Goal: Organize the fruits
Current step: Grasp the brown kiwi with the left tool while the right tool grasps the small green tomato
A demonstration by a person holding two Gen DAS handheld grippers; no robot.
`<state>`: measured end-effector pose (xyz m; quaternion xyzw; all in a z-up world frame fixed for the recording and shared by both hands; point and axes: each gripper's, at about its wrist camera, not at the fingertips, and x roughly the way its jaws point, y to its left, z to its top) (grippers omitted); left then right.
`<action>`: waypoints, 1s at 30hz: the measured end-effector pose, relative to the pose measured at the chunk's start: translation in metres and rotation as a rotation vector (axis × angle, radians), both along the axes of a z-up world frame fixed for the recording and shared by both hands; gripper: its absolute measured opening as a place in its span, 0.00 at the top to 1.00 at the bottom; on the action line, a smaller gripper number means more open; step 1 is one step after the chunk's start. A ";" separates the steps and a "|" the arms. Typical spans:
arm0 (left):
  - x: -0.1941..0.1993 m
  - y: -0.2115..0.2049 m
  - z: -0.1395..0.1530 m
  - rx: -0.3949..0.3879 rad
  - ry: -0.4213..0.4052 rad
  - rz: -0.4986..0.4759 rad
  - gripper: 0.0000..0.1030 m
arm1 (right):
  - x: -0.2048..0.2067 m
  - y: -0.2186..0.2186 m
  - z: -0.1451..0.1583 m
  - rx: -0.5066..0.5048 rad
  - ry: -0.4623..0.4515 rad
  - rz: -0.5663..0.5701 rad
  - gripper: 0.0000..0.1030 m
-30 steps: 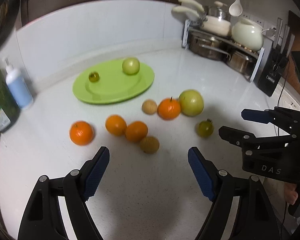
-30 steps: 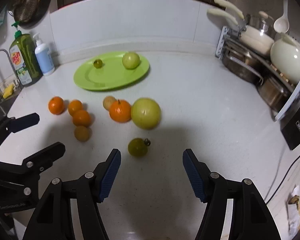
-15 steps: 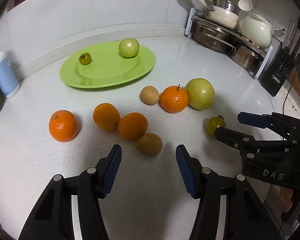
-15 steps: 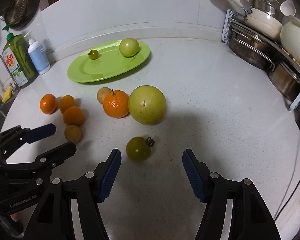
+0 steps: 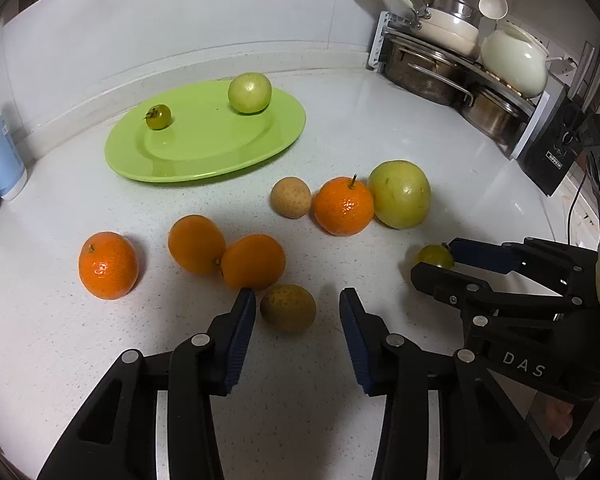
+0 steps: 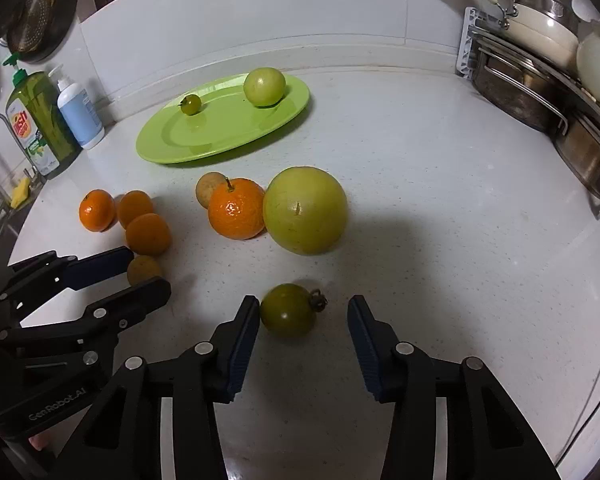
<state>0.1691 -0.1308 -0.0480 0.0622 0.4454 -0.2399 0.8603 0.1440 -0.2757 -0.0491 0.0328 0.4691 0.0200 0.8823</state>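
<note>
A green plate at the back holds a green apple and a small green tomato. On the white counter lie several oranges, two brown round fruits, a stemmed orange and a large green fruit. My left gripper is open around the near brown fruit. My right gripper is open around a dark green tomato, whose left side is at the left pad.
A rack of pots and pans stands at the back right, with a black knife block beside it. Soap bottles and a sink tap stand at the left edge.
Both grippers moved forward and down. The left jaws now flank the brown fruit and have narrowed; the right jaws now flank the dark green tomato.
</note>
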 end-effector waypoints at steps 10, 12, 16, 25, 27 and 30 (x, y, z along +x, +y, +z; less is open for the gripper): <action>0.000 0.000 -0.001 -0.013 0.024 -0.003 0.71 | 0.001 0.004 -0.002 -0.010 -0.001 0.011 0.65; -0.003 0.002 0.001 -0.018 0.021 -0.005 0.71 | -0.001 0.006 0.000 -0.007 -0.007 0.018 0.65; -0.008 0.005 0.009 -0.033 0.004 -0.009 0.71 | -0.006 0.012 0.008 -0.017 -0.029 0.033 0.65; -0.014 0.017 0.029 -0.051 -0.048 0.005 0.71 | -0.009 0.023 0.024 -0.030 -0.061 0.051 0.65; -0.014 0.020 0.033 -0.057 -0.058 0.007 0.71 | -0.009 0.027 0.028 -0.029 -0.068 0.057 0.65; -0.014 0.027 0.040 -0.062 -0.079 0.013 0.71 | -0.009 0.032 0.035 -0.033 -0.082 0.065 0.65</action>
